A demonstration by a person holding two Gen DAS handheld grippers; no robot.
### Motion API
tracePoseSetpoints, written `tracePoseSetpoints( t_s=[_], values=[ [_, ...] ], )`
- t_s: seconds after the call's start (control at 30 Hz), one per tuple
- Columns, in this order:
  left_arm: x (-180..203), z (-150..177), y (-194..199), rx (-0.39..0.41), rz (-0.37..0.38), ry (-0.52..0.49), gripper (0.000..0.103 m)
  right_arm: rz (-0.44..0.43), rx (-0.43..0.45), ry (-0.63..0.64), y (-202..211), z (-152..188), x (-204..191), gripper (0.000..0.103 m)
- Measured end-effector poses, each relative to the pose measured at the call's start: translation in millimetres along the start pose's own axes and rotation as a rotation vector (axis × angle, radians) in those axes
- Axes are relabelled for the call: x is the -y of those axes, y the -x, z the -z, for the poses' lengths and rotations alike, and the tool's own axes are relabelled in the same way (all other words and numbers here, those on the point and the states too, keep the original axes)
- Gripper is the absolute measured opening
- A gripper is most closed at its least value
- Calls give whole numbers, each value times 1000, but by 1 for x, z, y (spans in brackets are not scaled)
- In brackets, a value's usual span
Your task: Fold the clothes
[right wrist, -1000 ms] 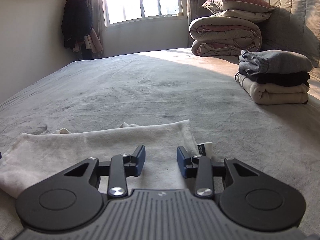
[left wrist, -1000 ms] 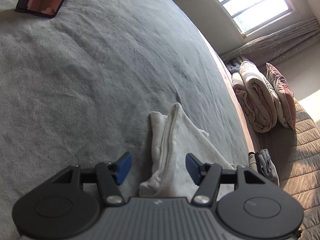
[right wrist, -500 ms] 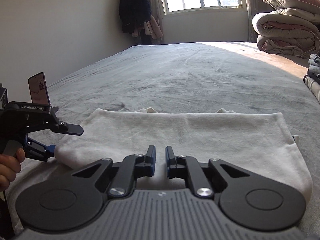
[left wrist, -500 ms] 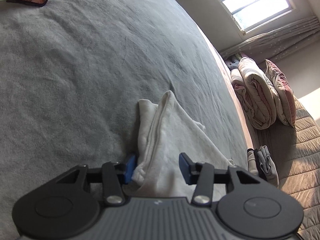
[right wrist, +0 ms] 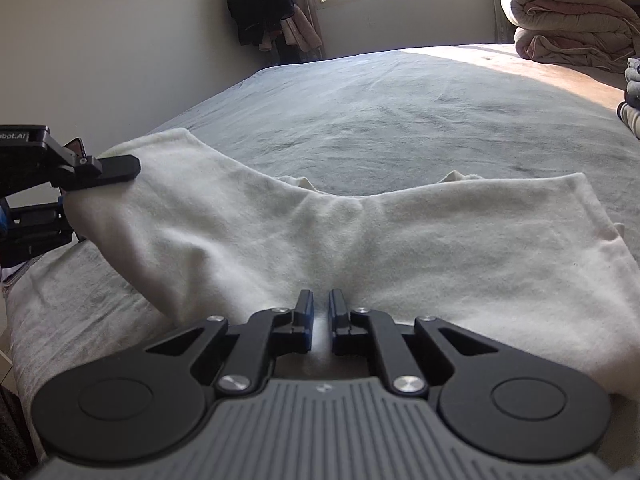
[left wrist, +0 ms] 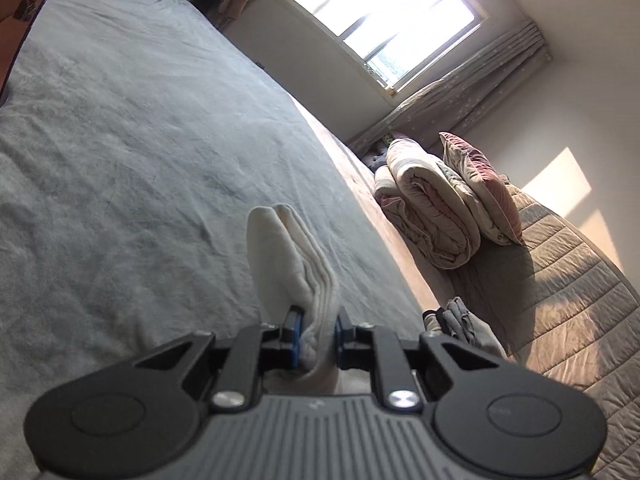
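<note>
grippers pinching a white garment on the bed

left gripper (left wrist: pixel 317 336) is closing on a bunched end of the white garment (right wrist: pixel 360 248), with the cloth squeezed between its blue pads and lifted off the grey bedspread (right wrist: pixel 400 120). right gripper (right wrist: pixel 320 322) is pinching the garment's near edge at the middle, its jaws nearly together with a thin fold between them. the garment is lying across the near part of the bed, its left end raised and its right end flat.

nothing is lying on the bedspread beyond the garment. one rolled quilt (left wrist: pixel 432 216) is sitting at the far side with one pillow (left wrist: pixel 480 184) leaning on it. one stack of folded clothes (left wrist: pixel 460 324) is sitting nearby. one window (left wrist: pixel 384 20) is letting sunlight in, and dark clothes (right wrist: pixel 256 0) are hanging in the corner.
</note>
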State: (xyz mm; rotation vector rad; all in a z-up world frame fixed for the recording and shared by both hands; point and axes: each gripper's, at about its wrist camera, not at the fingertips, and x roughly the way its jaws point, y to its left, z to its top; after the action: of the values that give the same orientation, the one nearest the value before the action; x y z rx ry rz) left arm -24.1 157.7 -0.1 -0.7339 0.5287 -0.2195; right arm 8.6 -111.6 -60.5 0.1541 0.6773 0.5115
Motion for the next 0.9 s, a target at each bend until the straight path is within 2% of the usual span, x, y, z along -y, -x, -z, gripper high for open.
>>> tracePoseSetpoints(
  t_s=[0.23,0.3,0.53,0.6,0.77,0.83,0.9],
  values=[
    [45,13,-24,-27,84,-89,15,-28,19,-148,20,-8,20,13],
    [56,19,-34,-47,102,-102,15,-24,36,-205,29,-12,32,20],
    [84,55,-76,-173,138,-152,15,-98,88,-582,58,-14,102,22],
    [88,65,-87,-198,131,-169,15,-132,99,-695,64,-10,119,32],
    [89,84,-103,-235,122,-192,16,-247,131,-945,71,10,150,39],
    [89,88,-108,-257,135,-199,18,-275,143,-1005,74,16,156,39],
    [87,92,-114,-303,165,-203,24,-287,149,-1031,79,19,159,47]
  ],
)
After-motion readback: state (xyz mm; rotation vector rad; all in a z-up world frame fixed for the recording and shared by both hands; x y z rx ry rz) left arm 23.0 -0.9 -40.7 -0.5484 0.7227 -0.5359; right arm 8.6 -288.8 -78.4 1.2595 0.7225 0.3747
